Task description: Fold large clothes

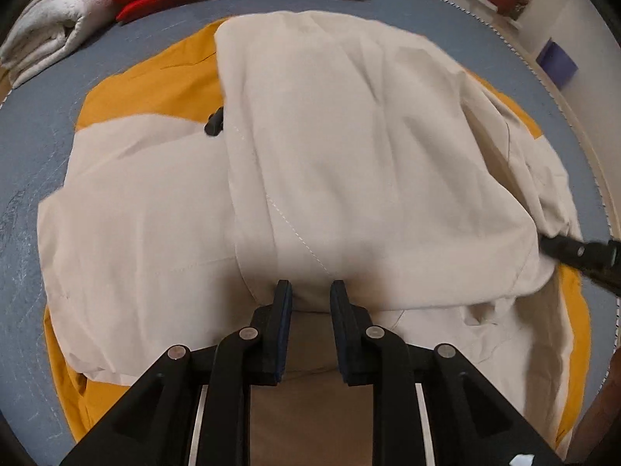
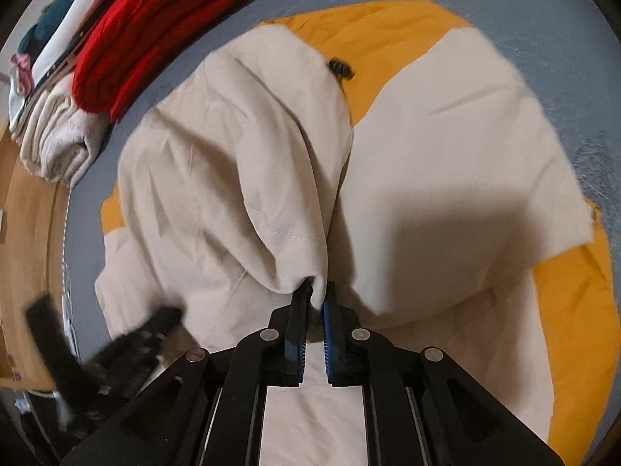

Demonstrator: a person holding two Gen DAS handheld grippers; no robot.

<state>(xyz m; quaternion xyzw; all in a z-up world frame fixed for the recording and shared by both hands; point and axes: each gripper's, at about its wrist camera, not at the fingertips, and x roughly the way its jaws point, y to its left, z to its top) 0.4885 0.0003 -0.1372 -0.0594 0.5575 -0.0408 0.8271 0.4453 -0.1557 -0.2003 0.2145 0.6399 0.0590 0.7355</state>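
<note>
Pointing steeply down, both grippers sit over the cream-and-mustard jacket (image 1: pixel 349 147) spread on the grey-blue table (image 1: pixel 35 163). Left gripper (image 1: pixel 310 291): jaws parted, pads off the cloth, nothing pinched; tips just at the near edge of the folded-over cream panel. Right gripper (image 2: pixel 319 291): jaws nearly together, a small tuft of the jacket's cream fabric caught between the tips, fold bunched up from there. In the right wrist view the left gripper is a motion-blurred black shape at lower left. Small black toggle (image 2: pixel 340 69) lies on the mustard part near the fold's far end. Red folded garment (image 2: pixel 163 27) and a whitish folded garment (image 2: pixel 58 147) stacked at the table's far-left side, well apart from the jacket. Wooden floor (image 2: pixel 27 240) past the table edge.
</note>
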